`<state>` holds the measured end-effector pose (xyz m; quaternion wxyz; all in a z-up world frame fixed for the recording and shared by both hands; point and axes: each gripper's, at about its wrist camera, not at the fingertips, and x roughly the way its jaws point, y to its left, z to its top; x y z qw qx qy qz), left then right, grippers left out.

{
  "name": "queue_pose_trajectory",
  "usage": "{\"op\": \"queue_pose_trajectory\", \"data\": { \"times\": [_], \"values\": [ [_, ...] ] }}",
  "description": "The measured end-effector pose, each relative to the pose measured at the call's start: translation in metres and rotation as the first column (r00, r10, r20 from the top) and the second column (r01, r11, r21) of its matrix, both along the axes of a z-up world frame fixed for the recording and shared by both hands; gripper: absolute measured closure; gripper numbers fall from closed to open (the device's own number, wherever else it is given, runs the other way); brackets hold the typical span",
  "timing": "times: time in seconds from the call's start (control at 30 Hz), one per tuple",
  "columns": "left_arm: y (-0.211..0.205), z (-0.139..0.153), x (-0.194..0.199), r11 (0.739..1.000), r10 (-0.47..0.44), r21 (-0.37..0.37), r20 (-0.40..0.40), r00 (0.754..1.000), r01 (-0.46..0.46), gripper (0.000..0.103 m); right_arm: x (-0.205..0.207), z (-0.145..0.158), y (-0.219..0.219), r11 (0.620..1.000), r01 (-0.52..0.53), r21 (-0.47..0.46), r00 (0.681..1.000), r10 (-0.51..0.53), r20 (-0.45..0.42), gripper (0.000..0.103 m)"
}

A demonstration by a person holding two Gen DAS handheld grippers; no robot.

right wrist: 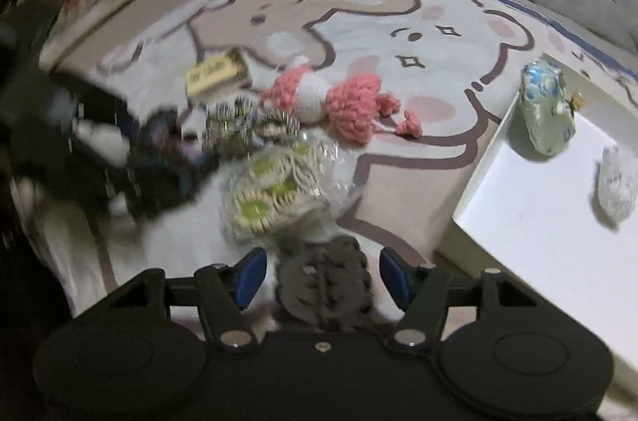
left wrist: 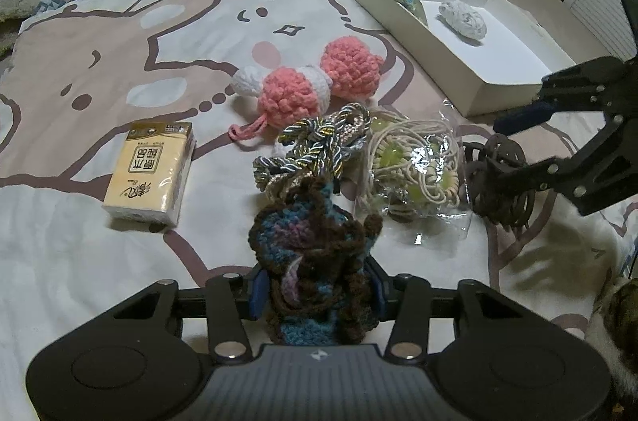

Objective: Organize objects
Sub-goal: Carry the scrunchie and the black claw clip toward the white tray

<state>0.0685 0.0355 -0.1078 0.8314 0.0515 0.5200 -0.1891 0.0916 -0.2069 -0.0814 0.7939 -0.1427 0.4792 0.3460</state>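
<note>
The left hand-held gripper (left wrist: 317, 295) is clamped on a dark crocheted yarn piece (left wrist: 315, 253) above the bed (left wrist: 79, 241). The right hand-held gripper (right wrist: 323, 277) is spread around a brown openwork item (right wrist: 323, 285), pads clear. Crowded ahead are twisted cords (left wrist: 315, 142), a bagged string bundle (left wrist: 414, 166), a pink knitted toy (left wrist: 315, 82) and a tissue pack (left wrist: 151, 170); a white box (left wrist: 478, 34) lies beyond.

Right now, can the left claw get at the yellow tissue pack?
Probably not yet: the left claw is shut on a brown-and-blue crocheted piece. The yellow tissue pack itself lies uncovered, nothing on it.
</note>
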Motion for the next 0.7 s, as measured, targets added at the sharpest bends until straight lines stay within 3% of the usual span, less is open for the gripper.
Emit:
{"op": "queue_pose_trajectory", "data": {
  "times": [0.1, 0.27, 0.4, 0.7],
  "values": [
    [0.002, 0.005, 0.000, 1.000, 0.012, -0.011, 0.010, 1.000, -0.012, 0.058, -0.001, -0.009, -0.003, 0.999, -0.042, -0.029, 0.999, 0.042, -0.006, 0.049],
    [0.003, 0.019, 0.002, 0.999, 0.044, -0.034, 0.047, 0.998, -0.043, 0.059, 0.002, -0.006, -0.004, 1.000, -0.030, 0.004, 1.000, 0.030, -0.010, 0.058],
    [0.002, 0.034, 0.007, 0.996, 0.069, -0.062, 0.084, 0.994, -0.064, 0.059, 0.004, 0.008, -0.010, 0.999, 0.041, 0.021, 0.999, -0.041, -0.011, 0.058],
    [-0.014, 0.068, 0.021, 0.988, 0.111, -0.125, 0.165, 0.980, -0.091, 0.059, 0.007, 0.055, -0.046, 0.966, 0.200, 0.162, 0.978, -0.208, 0.032, 0.058]
  ]
}}
